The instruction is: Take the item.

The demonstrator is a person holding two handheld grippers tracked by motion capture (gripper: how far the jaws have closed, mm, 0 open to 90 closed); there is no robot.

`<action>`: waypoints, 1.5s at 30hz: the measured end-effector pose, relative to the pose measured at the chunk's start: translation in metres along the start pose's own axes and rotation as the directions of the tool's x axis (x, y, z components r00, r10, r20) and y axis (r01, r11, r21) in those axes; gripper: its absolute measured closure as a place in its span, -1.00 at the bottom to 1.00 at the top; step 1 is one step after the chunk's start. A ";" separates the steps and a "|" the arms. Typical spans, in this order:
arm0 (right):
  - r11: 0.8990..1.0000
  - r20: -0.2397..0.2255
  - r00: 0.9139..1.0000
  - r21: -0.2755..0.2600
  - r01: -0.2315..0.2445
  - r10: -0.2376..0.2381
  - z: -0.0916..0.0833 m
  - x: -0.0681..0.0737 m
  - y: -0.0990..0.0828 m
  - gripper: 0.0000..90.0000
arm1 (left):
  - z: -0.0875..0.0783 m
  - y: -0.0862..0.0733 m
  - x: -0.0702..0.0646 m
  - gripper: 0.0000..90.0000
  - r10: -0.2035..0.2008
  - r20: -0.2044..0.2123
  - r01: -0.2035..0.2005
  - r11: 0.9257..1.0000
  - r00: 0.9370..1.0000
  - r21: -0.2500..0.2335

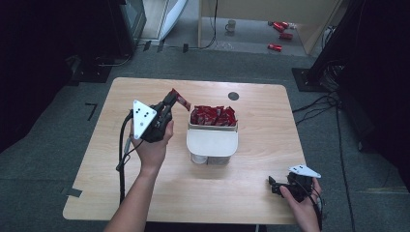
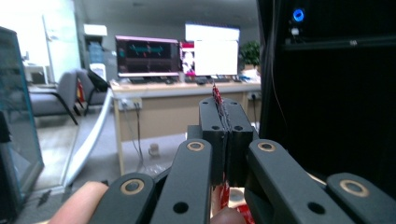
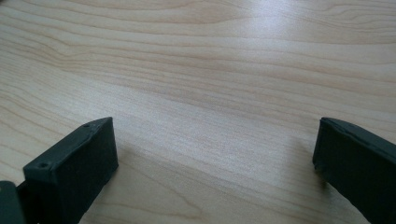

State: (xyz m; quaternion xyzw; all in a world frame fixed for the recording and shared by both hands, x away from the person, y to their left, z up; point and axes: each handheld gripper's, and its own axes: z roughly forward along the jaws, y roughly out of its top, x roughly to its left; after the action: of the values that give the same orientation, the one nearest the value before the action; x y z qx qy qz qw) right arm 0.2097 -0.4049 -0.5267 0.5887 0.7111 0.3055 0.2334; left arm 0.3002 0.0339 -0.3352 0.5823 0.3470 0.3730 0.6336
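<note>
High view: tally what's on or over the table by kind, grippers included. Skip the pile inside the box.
Grippers: 2, left gripper and right gripper
White box, holding red packets: 1
Red packet pinched in the left gripper, held beside the box: 1
Dark round disc in the tabletop: 1
Total: 5

The table (image 1: 251, 193) is pale, smooth wood grain with a soft sheen, the white box (image 1: 212, 142) at its centre matt, its red packets (image 1: 212, 116) glossy.
</note>
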 end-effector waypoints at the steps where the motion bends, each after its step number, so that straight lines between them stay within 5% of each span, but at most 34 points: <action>1: 1.000 0.000 1.000 0.000 0.000 0.000 0.000 0.000 0.000 -1.00 | -0.001 0.001 0.001 1.00 0.002 -0.010 -0.002 1.000 1.000 -0.009; 12: 1.000 0.000 1.000 0.000 0.000 0.000 0.000 0.000 0.000 -1.00 | -0.005 -0.007 0.022 1.00 0.000 -0.096 -0.001 1.000 0.995 -0.013; 26: 1.000 0.000 1.000 0.000 0.001 -0.001 0.000 0.000 0.000 -1.00 | 0.001 -0.075 0.051 1.00 0.014 -0.207 0.011 0.993 0.978 0.120; 37: 1.000 0.000 1.000 0.000 0.001 -0.001 0.000 0.000 0.000 -1.00 | -0.003 -0.110 0.061 1.00 0.029 -0.230 0.014 0.983 0.973 0.182; 45: 1.000 0.000 1.000 0.000 0.000 0.000 0.000 0.000 0.000 -1.00 | -0.011 -0.121 0.059 0.99 0.034 -0.198 0.011 0.976 0.980 0.220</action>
State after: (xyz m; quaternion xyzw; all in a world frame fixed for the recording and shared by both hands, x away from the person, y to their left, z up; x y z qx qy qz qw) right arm 0.2098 -0.4049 -0.5267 0.5888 0.7111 0.3053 0.2335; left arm 0.3272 0.0860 -0.4574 0.6101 0.4447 0.3928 0.5250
